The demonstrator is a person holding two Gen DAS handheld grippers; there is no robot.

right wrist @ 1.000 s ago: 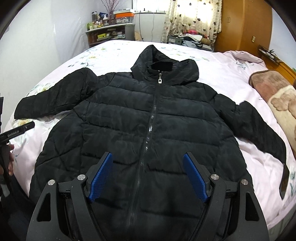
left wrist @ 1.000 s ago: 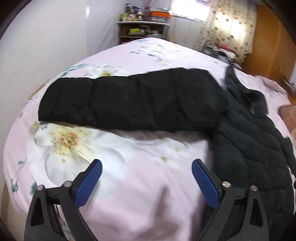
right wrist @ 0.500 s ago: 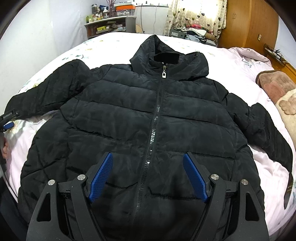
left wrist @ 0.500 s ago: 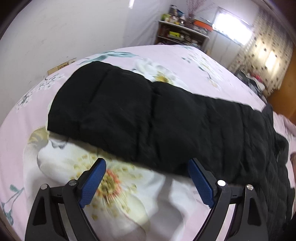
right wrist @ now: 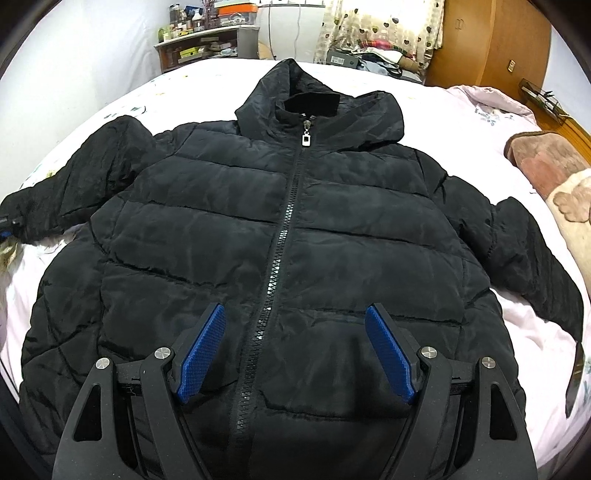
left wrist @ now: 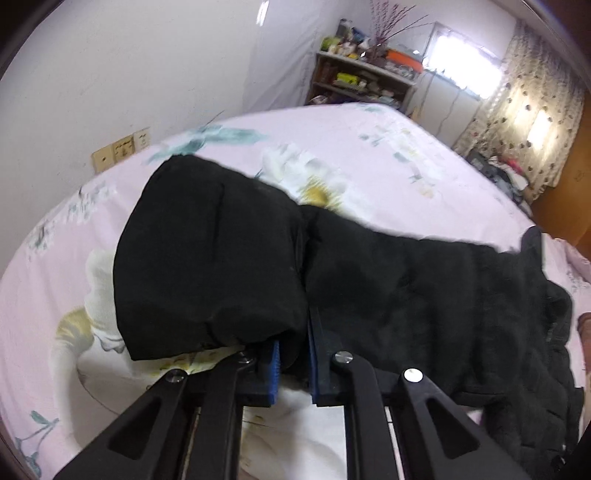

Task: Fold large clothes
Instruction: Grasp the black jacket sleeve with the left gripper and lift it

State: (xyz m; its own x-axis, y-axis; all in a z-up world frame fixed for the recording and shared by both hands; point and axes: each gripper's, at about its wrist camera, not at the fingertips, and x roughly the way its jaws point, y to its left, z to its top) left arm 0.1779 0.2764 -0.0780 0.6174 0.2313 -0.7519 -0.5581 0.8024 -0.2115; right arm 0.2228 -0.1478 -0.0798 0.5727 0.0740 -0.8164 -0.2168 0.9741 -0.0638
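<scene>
A black puffer jacket (right wrist: pixel 295 229) is laid flat, front up, on a bed w/ a pink floral sheet (left wrist: pixel 388 155). It is zipped to the collar; the zip pull (right wrist: pixel 306 138) is seen just below the hood (right wrist: pixel 317 99), which is spread toward the far end of the bed. Both sleeves are stretched out to the sides, 1 per side.

The left gripper (left wrist: pixel 293 363) is shut on the jacket's sleeve (left wrist: pixel 221 258): the 2 blue pads (left wrist: pixel 275 369) are pressed nearly together, w/ a fold of black fabric pinched between them near the cuff end. The cuff portion is bunched up over the left-hand finger, and the rest of the sleeve is run off to the right of that view toward the jacket body. Flower print is visible on the sheet beneath the sleeve and beside the fingers.

The right gripper (right wrist: pixel 295 349) is held wide open above the lower front of the jacket, approx. over the zip line (right wrist: pixel 280 251); its blue pads (right wrist: pixel 201 349) are spread to either side of the zipper, and nothing is gripped. Whether the fingers are touching the fabric cannot be told.

In the right wrist view, the gripped sleeve end is seen at the far left edge. A brownish blanket (right wrist: pixel 546 166) is laid at the right side of the bed, clear of the jacket. A cluttered shelf (right wrist: pixel 207 40), curtains (right wrist: pixel 376 22) and a wooden wardrobe (right wrist: pixel 495 40) are seen beyond the bed.
</scene>
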